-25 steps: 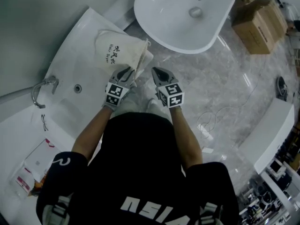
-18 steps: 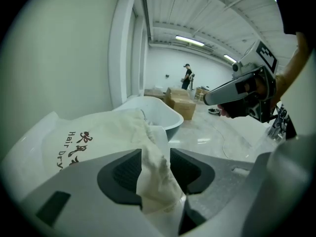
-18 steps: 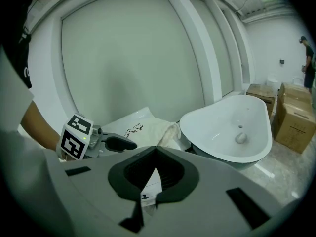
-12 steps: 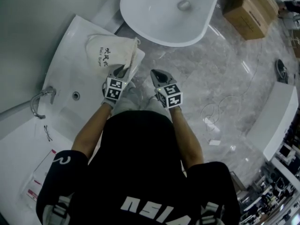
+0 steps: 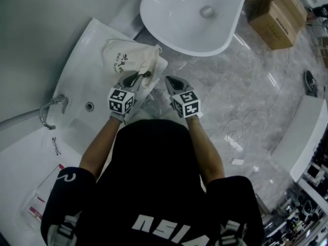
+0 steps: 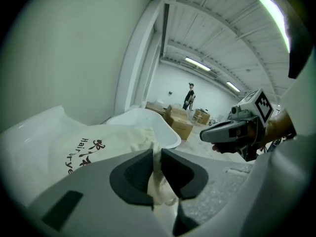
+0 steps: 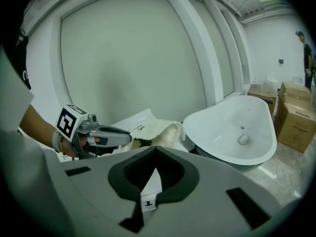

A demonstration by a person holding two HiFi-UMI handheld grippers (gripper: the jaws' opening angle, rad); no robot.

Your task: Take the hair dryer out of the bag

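A cream drawstring bag printed "Hair Dryer" lies on the white counter. The hair dryer itself is hidden inside it. My left gripper is at the bag's open near edge. Its jaws are closing, and a fold of the bag's cloth is pinched between the pads. In the left gripper view the bag fills the space just ahead. My right gripper hangs shut and empty to the right of the bag, over the floor. The right gripper view shows the bag ahead with the left gripper on it.
A white oval basin stands beyond the bag. A faucet and drain sit in the counter's sink at left, with glasses and papers nearer me. Cardboard boxes and a loose cable lie on the marble floor.
The left gripper has drawn back a little toward me with the bag's mouth edge caught in its jaws. The right gripper has stayed in place, shut.
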